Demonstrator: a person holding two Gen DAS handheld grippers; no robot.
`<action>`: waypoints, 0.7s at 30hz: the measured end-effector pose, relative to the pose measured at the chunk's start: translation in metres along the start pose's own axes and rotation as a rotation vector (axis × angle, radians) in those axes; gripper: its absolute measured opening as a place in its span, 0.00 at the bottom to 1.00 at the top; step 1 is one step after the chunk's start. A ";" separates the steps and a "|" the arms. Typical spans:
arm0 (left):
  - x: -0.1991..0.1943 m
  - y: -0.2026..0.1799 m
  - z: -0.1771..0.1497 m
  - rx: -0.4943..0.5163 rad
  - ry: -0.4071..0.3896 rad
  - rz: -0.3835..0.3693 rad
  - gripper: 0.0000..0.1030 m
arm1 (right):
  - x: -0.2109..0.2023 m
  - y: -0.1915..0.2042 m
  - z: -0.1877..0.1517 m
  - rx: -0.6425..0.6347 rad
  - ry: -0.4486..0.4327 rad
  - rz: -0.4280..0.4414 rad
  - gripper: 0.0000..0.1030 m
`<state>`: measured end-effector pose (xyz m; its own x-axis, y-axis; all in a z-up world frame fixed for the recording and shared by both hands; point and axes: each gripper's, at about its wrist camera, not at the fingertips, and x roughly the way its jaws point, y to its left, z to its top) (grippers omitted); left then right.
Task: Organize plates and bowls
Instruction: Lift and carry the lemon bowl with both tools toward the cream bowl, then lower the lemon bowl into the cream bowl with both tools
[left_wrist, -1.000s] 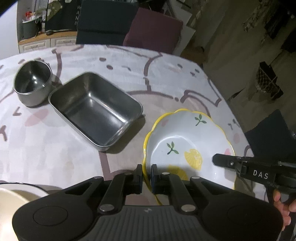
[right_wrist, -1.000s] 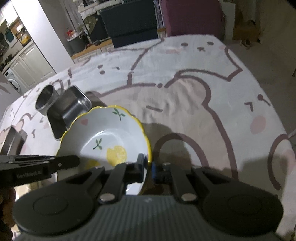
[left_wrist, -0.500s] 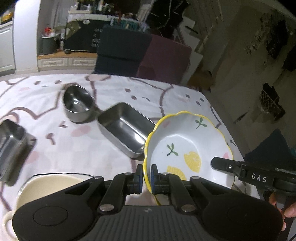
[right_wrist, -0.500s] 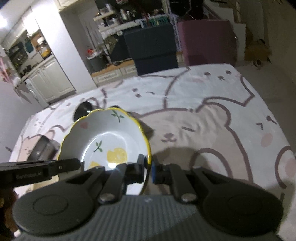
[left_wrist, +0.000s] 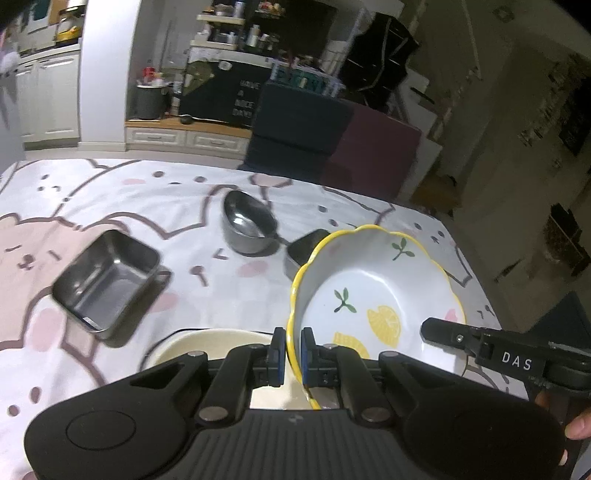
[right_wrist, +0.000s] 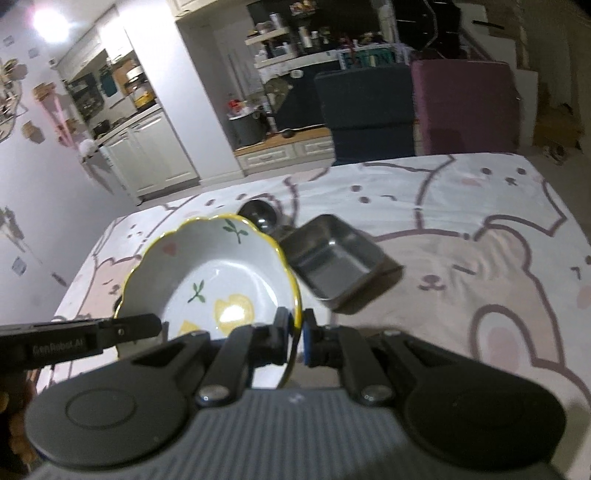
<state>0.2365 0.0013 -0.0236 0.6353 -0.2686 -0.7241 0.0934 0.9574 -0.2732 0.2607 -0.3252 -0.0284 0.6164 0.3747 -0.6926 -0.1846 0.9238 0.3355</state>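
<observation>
Two grippers, both clamped on one dish: the left gripper (left_wrist: 293, 350) pinches the near left rim of the lemon-print bowl (left_wrist: 376, 295) between its blue pads, and the right gripper (right_wrist: 295, 334) pinches the opposite rim of the same bowl (right_wrist: 207, 273), each set of jaws pressed nearly together with only the thin rim between. One lemon-print bowl, white with a scalloped yellow edge, held clear of the table between the two grippers, tilted so its open face turns up and toward the cameras; round, so no long axis to state. In the left wrist view it partly covers a steel tray behind it. Steel rectangular trays, two: one tray (left_wrist: 107, 280) on the left of the cloth, its long side running diagonally from near left to far right; a second tray (right_wrist: 334, 256) just beyond the bowl, also lying diagonally, open side up. Round steel bowl (left_wrist: 249, 227), one, upright, standing behind and between the trays, close to the second. Cream-coloured dish (left_wrist: 207, 343), one, only its rim showing directly below the left gripper. All rest on one table under a bear-print cloth (right_wrist: 480, 229). A fingertip (left_wrist: 580, 428) shows beside the right gripper's handle.
</observation>
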 end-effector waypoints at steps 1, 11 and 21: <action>-0.003 0.004 -0.001 -0.005 -0.002 0.005 0.08 | 0.002 0.006 -0.001 -0.005 0.000 0.007 0.08; -0.018 0.051 -0.016 -0.063 0.024 0.026 0.07 | 0.022 0.048 -0.011 -0.087 0.032 0.037 0.08; 0.009 0.082 -0.031 -0.121 0.130 0.002 0.08 | 0.051 0.071 -0.025 -0.148 0.122 -0.015 0.08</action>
<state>0.2257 0.0739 -0.0720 0.5298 -0.2855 -0.7986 -0.0057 0.9404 -0.3400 0.2605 -0.2385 -0.0559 0.5242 0.3597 -0.7719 -0.2927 0.9273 0.2332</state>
